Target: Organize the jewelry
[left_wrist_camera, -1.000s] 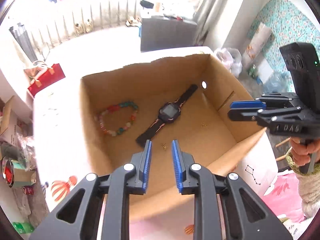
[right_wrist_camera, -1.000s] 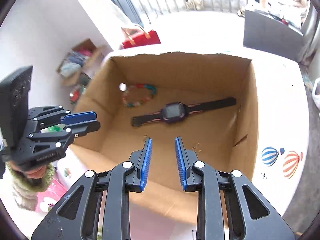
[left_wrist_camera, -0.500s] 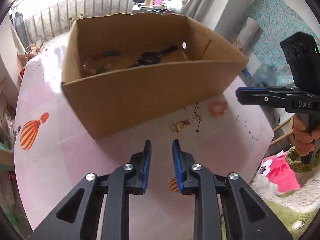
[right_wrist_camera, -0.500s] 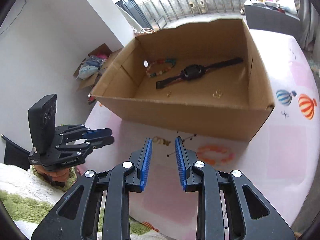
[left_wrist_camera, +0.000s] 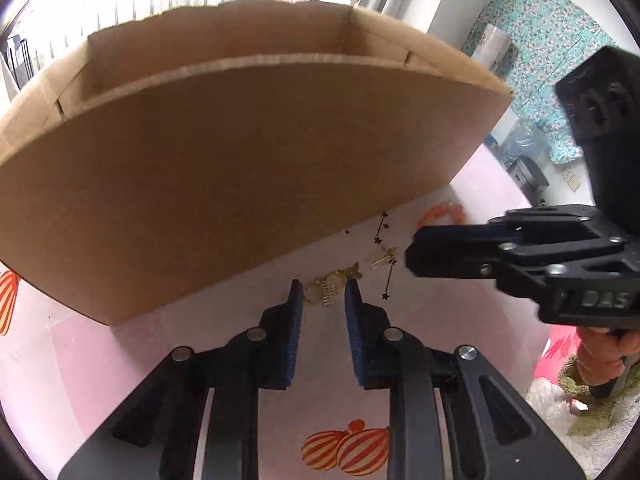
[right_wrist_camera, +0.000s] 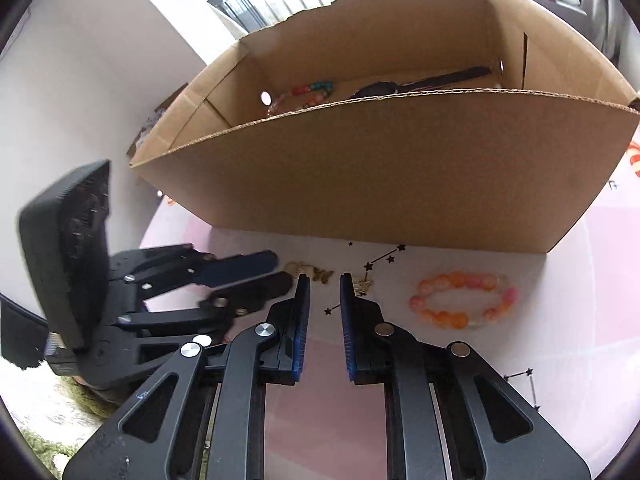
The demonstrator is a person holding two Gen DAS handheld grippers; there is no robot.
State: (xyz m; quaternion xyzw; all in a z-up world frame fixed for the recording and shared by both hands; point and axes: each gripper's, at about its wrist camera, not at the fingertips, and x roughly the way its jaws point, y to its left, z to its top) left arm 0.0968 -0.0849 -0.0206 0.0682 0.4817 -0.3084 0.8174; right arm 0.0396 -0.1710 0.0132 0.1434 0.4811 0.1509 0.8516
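The open cardboard box (right_wrist_camera: 384, 176) stands on the pink tablecloth (right_wrist_camera: 580, 280); over its near wall a multicoloured bead bracelet (right_wrist_camera: 308, 94) and a dark watch (right_wrist_camera: 384, 87) lie on its floor. In front of it, the left gripper (left_wrist_camera: 320, 294) holds its jaws slightly apart around a small gold piece (left_wrist_camera: 326, 288), apparently not yet pinching. The right gripper (right_wrist_camera: 325, 286), jaws just narrowed and empty, hangs between gold trinkets (right_wrist_camera: 310, 271), an orange bead bracelet (right_wrist_camera: 464, 300) beside.

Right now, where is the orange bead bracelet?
The orange bead bracelet lies on the pink tablecloth outside the cardboard box, in front of its near wall and to the right of the right gripper in the right wrist view.
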